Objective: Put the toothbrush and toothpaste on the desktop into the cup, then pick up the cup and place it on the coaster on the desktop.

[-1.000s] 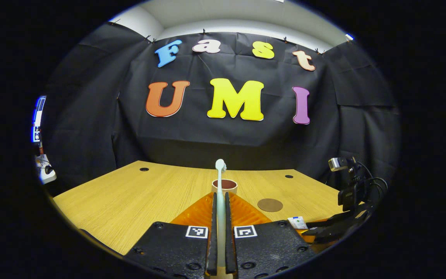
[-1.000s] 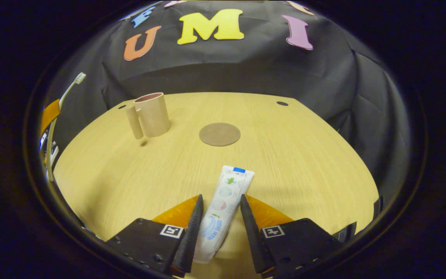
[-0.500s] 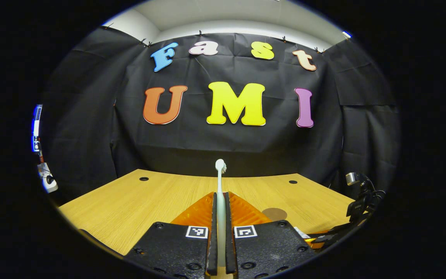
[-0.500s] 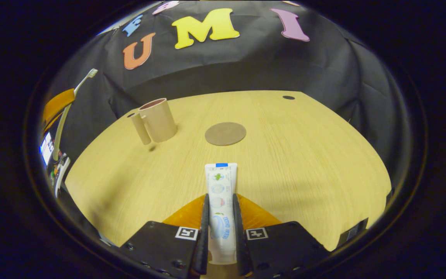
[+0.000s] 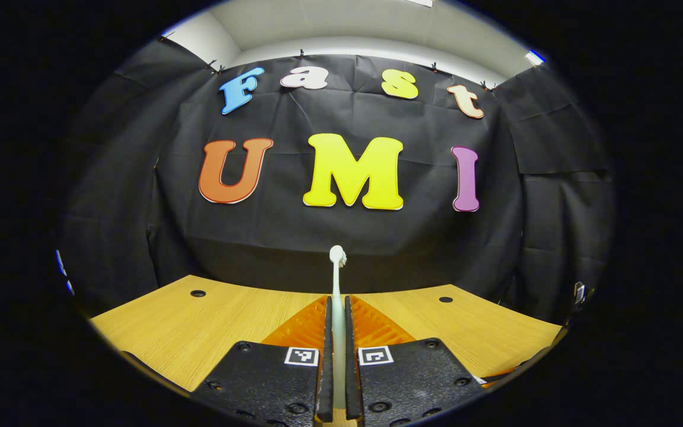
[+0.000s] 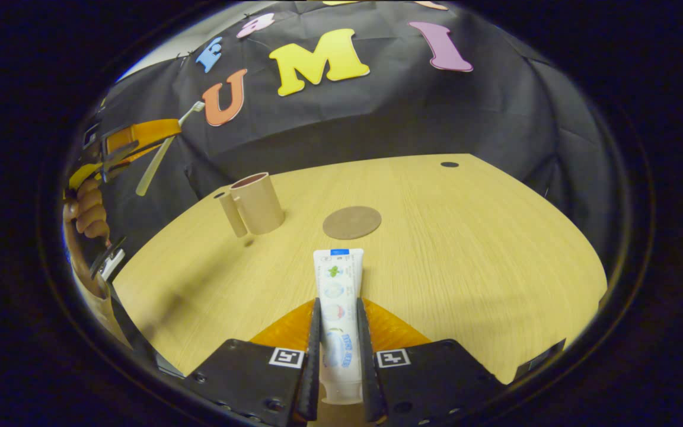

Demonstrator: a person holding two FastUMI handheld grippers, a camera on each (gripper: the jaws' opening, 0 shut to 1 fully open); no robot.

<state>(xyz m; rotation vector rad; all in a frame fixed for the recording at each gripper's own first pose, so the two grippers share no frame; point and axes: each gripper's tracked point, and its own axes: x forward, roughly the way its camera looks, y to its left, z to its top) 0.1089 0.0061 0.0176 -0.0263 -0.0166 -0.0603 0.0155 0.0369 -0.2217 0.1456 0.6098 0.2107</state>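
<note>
Both grasps are made and no item is yet in the cup. In the left gripper view, the left gripper (image 5: pixel 335 356) is closed on the toothbrush (image 5: pixel 337 279), whose thin pale handle runs forward between the two fingers and ends in a small bristled head held above the desk (image 5: pixel 223 320). In the right gripper view, the right gripper (image 6: pixel 335 350) is clamped on the toothpaste (image 6: pixel 338 296), a flat white tube with printed patches that lies along the fingers, its far end projecting ahead of them. Whether the tube is clear of the desk cannot be told. The cup (image 6: pixel 257 203), a tan cylinder with a side handle and a darker inside, stands upright and empty ahead and to the left of the right gripper; the coaster (image 6: pixel 351 222), a flat brown disc, lies bare just ahead of the tube, right of the cup. Far to the left in this view, a hand (image 6: pixel 86 210) holds the left gripper aloft with the toothbrush tilted, above and left of the cup. Remaining, by judgement: drop both items into the cup, then carry the cup to the coaster.
</note>
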